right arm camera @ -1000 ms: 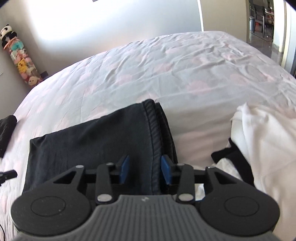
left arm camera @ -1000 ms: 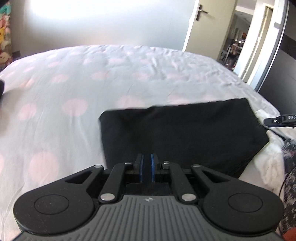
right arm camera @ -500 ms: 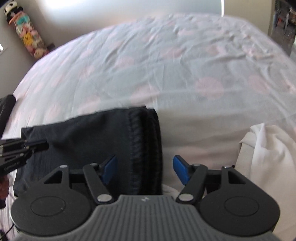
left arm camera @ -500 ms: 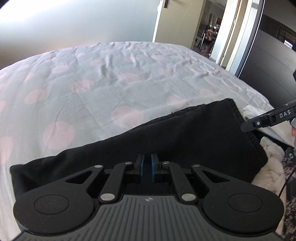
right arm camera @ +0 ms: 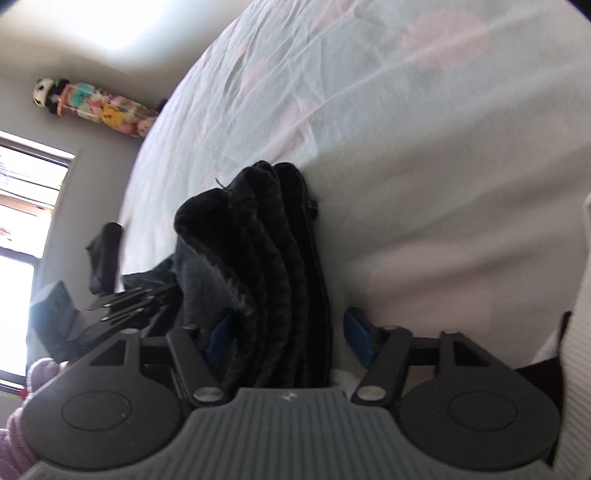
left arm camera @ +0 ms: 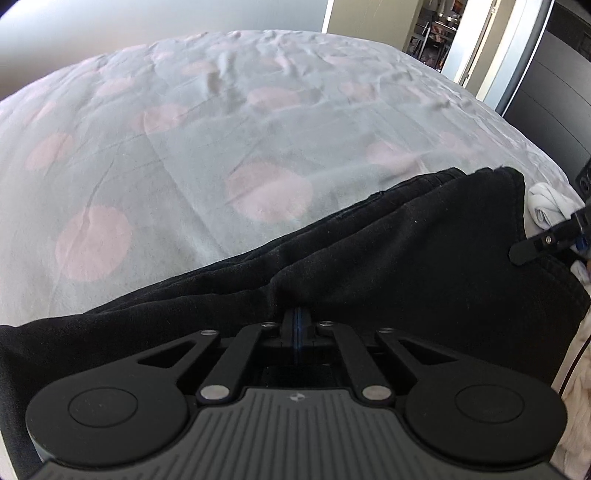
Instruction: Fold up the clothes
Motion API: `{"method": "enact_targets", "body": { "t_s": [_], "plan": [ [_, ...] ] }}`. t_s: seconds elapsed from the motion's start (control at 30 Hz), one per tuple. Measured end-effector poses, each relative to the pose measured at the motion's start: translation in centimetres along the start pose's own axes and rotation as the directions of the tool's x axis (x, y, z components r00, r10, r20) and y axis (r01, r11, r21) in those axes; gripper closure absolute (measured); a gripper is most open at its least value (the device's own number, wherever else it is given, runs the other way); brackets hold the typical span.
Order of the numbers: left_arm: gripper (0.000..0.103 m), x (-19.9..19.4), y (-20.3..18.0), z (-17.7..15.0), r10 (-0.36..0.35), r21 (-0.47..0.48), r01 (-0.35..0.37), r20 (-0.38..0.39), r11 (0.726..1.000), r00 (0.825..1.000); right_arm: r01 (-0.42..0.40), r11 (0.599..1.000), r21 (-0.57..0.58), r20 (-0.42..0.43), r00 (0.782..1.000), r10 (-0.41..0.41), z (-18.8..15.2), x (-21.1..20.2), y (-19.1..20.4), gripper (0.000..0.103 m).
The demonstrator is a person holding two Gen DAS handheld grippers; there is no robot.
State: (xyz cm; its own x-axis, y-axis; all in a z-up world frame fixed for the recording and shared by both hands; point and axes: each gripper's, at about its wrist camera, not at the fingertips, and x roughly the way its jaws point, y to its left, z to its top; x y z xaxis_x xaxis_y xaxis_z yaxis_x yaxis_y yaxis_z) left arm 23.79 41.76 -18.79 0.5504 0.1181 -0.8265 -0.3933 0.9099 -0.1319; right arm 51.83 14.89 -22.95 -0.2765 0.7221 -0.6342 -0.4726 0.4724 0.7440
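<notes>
A folded black garment (left arm camera: 406,258) lies on the polka-dot bedsheet (left arm camera: 221,129). My left gripper (left arm camera: 298,321) is shut on its near edge, with cloth bunched over the blue pads. In the right wrist view the garment's stacked folded layers (right arm camera: 273,258) stand between the open blue pads of my right gripper (right arm camera: 286,338); the view is tilted. The right gripper's finger (left arm camera: 543,242) shows at the right edge of the left wrist view. The left gripper (right arm camera: 122,299) shows at the left of the right wrist view.
White clothing (left arm camera: 546,206) lies to the right of the black garment, also at the right edge of the right wrist view (right arm camera: 576,332). Another dark item (right arm camera: 105,254) lies far left on the bed. Plush toys (right arm camera: 92,107) hang on the wall. An open doorway (left arm camera: 439,33) is beyond the bed.
My right gripper opened wider, dropped low and tilted, with the garment's folded edge now between its pads. My left gripper stayed shut on the cloth and moved closer over it.
</notes>
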Motion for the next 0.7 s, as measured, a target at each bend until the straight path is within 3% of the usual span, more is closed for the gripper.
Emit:
{"method": "enact_targets", "body": {
  "t_s": [0.1, 0.27, 0.33, 0.5, 0.7],
  "plan": [
    [0.1, -0.1, 0.2, 0.3, -0.012, -0.015, 0.012, -0.009, 1.0, 1.0, -0.034, 0.999, 0.011, 0.014, 0.999, 0.034, -0.3, 0.3, 0.2, 0.059],
    [0.1, -3.4, 1.0, 0.7, -0.053, -0.084, 0.055, 0.034, 0.995, 0.998, 0.008, 1.0, -0.026, 0.053, 0.999, -0.007, -1.0, -0.8, 2.7, 0.066],
    [0.1, -5.7, 0.4, 0.4, -0.049, -0.064, 0.053, 0.061, 0.997, 0.997, 0.024, 0.999, -0.039, 0.072, 0.997, -0.021, -1.3, -1.4, 4.0, 0.07],
    [0.1, -9.2, -2.5, -2.8, -0.076, 0.023, 0.076, -0.005, 0.997, 0.997, 0.063, 0.994, -0.089, 0.103, 0.993, -0.054, -1.5, -2.9, 7.7, 0.072],
    [0.101, -7.2, -4.6, -7.4, -0.035, 0.121, 0.046, -0.09, 0.992, 0.995, 0.133, 0.984, -0.116, 0.115, 0.986, -0.12, -2.0, -3.8, 10.8, 0.073]
  ]
}}
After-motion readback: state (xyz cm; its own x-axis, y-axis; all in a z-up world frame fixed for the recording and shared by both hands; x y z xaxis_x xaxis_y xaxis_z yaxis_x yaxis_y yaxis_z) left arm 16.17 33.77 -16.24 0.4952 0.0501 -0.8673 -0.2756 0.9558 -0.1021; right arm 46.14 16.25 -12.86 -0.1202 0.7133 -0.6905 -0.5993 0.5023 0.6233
